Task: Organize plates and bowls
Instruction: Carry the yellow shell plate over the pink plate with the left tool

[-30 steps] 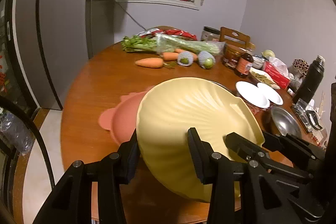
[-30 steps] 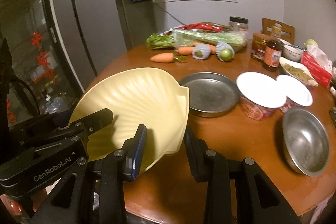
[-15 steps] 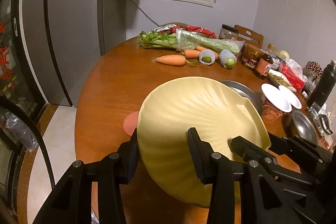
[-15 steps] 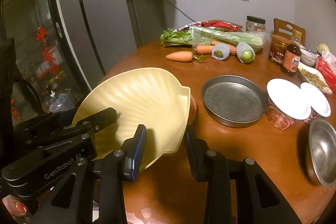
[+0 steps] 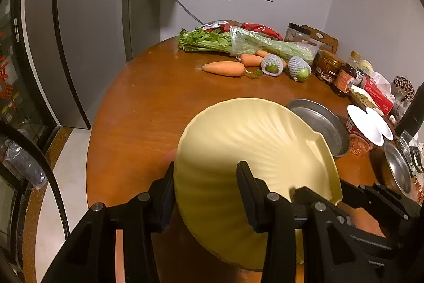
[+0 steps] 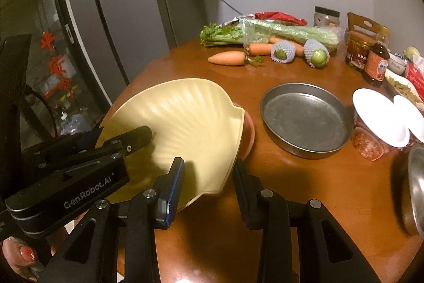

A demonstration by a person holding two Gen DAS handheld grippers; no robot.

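A pale yellow shell-shaped plate [image 5: 254,150] is held between both grippers, tilted over the near edge of the round wooden table [image 5: 148,102]. My left gripper [image 5: 205,190] is shut on its near left rim. My right gripper [image 6: 208,182] is shut on its right rim; the plate also shows in the right wrist view [image 6: 185,118]. A pink plate [image 6: 249,133] lies under it, mostly hidden. A round metal pan [image 6: 304,118] sits just right of it, and a steel bowl [image 5: 396,171] at the far right.
Two white-lidded cups [image 6: 379,118] stand right of the pan. Carrots [image 5: 225,68], celery [image 5: 238,43], netted fruit [image 5: 273,65], jars and bottles [image 5: 341,76] line the far side. A grey fridge [image 5: 79,31] stands left of the table.
Both grippers have carried the yellow plate over the pink plate, which is now almost fully covered. The grip on the plate has not changed.
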